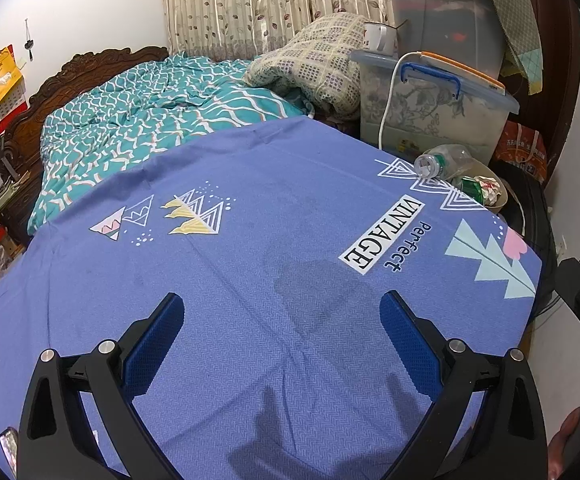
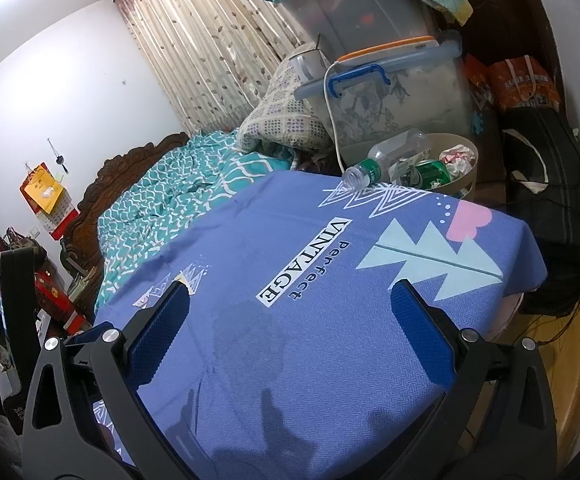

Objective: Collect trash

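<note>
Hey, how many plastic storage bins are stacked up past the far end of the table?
2. The lower storage bin, with a blue handle, sits behind the trash basket; the teal-lidded storage bin is stacked on it. Others may be hidden.

desk (image 1: 273, 240) covered by a blue-violet cloth (image 2: 330, 320) printed with triangle motifs and the words "perfect vintage". at its far right corner a beige bin (image 2: 456, 184) of trash sits at the edge, possibly just beyond it; a clear plastic bottle (image 2: 386, 158) leans out over the cloth. behind the desk, a bed (image 1: 101, 80) carries a teal quilt (image 1: 161, 108) and a folded checked blanket (image 1: 318, 60).
</note>
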`<move>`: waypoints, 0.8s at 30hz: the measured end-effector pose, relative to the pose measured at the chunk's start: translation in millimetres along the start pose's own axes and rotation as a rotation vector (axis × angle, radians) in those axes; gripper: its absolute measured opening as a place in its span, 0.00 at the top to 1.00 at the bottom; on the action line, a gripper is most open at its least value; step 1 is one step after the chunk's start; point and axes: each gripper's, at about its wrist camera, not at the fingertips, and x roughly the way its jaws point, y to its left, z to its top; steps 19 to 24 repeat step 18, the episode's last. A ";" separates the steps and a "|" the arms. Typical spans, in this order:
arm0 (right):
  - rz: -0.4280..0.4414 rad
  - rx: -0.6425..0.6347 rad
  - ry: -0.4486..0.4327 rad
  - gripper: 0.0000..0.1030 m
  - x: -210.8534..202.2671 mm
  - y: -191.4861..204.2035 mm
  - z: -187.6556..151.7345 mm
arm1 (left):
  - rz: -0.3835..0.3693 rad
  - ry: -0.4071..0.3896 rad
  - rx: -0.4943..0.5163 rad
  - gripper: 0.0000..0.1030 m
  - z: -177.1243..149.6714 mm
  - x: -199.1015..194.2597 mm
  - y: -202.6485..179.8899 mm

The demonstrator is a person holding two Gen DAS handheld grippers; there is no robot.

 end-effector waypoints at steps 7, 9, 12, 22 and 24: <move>0.000 -0.001 0.000 0.03 0.5 -1.6 -1.0 | 0.021 -0.021 0.011 0.08 -1.2 -1.1 -0.8; 0.000 0.001 0.001 0.03 0.4 -1.6 -0.9 | 0.021 -0.026 0.014 0.08 -0.8 -1.6 -1.1; 0.000 0.002 0.000 0.03 0.4 -1.4 -1.0 | 0.008 -0.018 0.011 0.08 -0.2 -0.8 -1.1; 0.000 0.001 0.001 0.03 0.8 -1.3 -0.3 | -0.004 -0.006 0.001 0.08 1.0 0.9 0.9; 0.000 0.001 0.001 0.03 0.8 -1.3 -0.3 | -0.004 -0.006 0.001 0.08 1.0 0.9 0.9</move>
